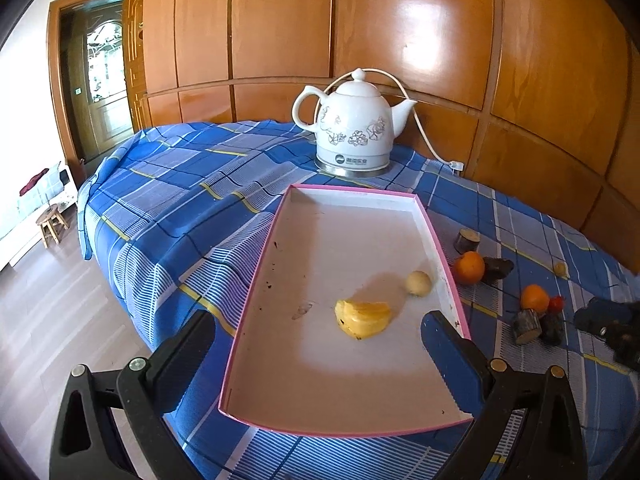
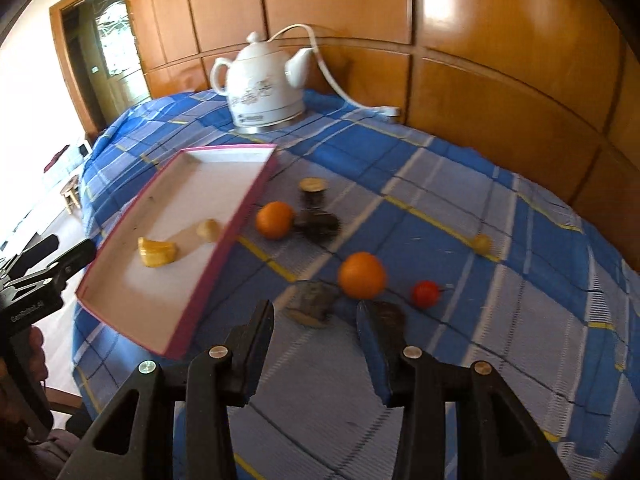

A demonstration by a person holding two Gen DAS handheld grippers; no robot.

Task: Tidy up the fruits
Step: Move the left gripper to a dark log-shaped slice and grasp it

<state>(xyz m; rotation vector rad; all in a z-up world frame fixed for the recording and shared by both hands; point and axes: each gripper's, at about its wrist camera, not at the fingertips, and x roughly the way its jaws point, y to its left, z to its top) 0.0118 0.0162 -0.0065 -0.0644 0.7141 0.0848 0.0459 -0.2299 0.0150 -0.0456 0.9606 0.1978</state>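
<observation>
Right wrist view: right gripper [image 2: 316, 320] is hovering, jaws parted and empty, an orange [image 2: 362, 275] lying just beyond them; left gripper [image 1: 320, 336] jaws are standing wide, straddling the pink tray [image 1: 256, 284].

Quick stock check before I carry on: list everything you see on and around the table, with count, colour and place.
tray: one, pink-rimmed, white inside, table's left part
yellow fruit piece: one, in tray
pale round fruit: one, in tray
oranges: two, on cloth right of tray
small red fruit: one, beside nearer orange
small yellow fruit: one, far right
wood chunks: several, brown, among oranges
kettle: one, white, floral, back
tablecloth: blue plaid
left gripper: open, over tray
right gripper: open, empty, above cloth
</observation>
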